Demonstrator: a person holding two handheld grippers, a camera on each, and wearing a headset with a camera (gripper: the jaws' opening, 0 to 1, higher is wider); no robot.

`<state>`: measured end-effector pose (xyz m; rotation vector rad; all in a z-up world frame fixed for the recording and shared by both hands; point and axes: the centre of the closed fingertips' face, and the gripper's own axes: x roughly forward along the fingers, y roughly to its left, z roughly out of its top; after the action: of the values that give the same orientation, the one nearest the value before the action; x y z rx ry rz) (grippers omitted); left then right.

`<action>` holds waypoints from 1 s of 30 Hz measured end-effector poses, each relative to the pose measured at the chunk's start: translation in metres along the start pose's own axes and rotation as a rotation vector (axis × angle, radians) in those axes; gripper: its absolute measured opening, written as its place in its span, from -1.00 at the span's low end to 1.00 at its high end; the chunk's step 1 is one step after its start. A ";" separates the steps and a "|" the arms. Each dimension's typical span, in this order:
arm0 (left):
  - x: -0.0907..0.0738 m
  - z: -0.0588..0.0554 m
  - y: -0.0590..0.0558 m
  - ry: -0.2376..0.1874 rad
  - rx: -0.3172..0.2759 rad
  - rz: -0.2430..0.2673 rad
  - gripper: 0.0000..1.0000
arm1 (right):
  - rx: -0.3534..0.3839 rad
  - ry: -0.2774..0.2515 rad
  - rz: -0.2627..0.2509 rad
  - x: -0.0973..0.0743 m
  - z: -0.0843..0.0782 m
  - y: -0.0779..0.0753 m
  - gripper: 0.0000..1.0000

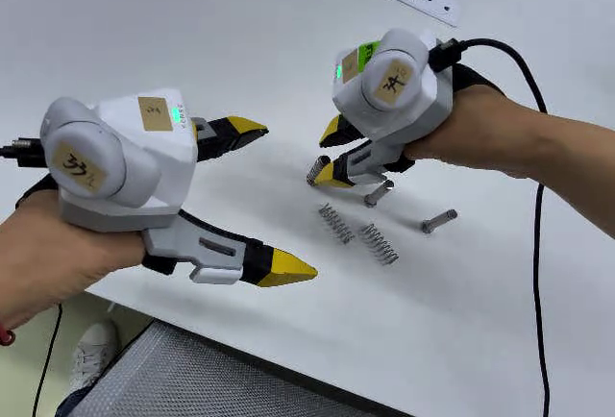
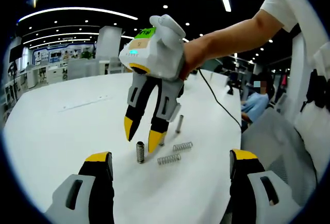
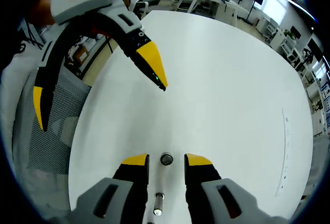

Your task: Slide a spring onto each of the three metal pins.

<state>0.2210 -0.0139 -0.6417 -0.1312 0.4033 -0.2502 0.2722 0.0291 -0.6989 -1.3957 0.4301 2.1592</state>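
Right claw (image 1: 328, 155), jaws parted, straddles the spring-clad pin (image 1: 316, 170) — to steady it, I judge — my left claw (image 1: 279, 196) spread idle by the workbench's (image 1: 192, 13) near edge.

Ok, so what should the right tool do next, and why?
I'd say back the right tool off and reach for the near spring. Its jaws stand open around a pin that seems to wear a spring already. Another spring and two bare pins lie loose beside it.
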 end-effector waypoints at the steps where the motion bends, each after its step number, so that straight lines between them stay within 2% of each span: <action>1: 0.000 -0.001 0.000 0.004 0.005 -0.001 0.90 | 0.004 -0.009 -0.004 -0.001 0.000 0.000 -0.42; 7: 0.001 -0.007 -0.001 0.052 0.039 -0.009 0.88 | 0.039 -0.090 -0.036 -0.019 0.003 0.002 -0.28; 12: 0.000 -0.013 -0.001 0.095 0.079 -0.017 0.87 | 0.061 -0.152 -0.065 -0.030 0.000 0.006 0.04; 17: 0.000 -0.019 -0.001 0.139 0.114 -0.029 0.86 | 0.110 -0.233 -0.101 -0.047 -0.007 0.014 0.25; 22: -0.001 -0.019 -0.003 0.168 0.140 -0.044 0.86 | 0.195 -0.329 -0.159 -0.069 -0.025 0.023 0.42; 27: -0.001 -0.021 -0.004 0.203 0.174 -0.060 0.86 | 0.255 -0.375 -0.205 -0.091 -0.045 0.032 0.56; 30: 0.000 -0.024 -0.004 0.244 0.213 -0.073 0.86 | 0.293 -0.418 -0.250 -0.107 -0.060 0.036 0.62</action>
<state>0.2100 -0.0196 -0.6627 0.0952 0.6117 -0.3813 0.3305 -0.0598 -0.6276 -0.7685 0.3696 2.0137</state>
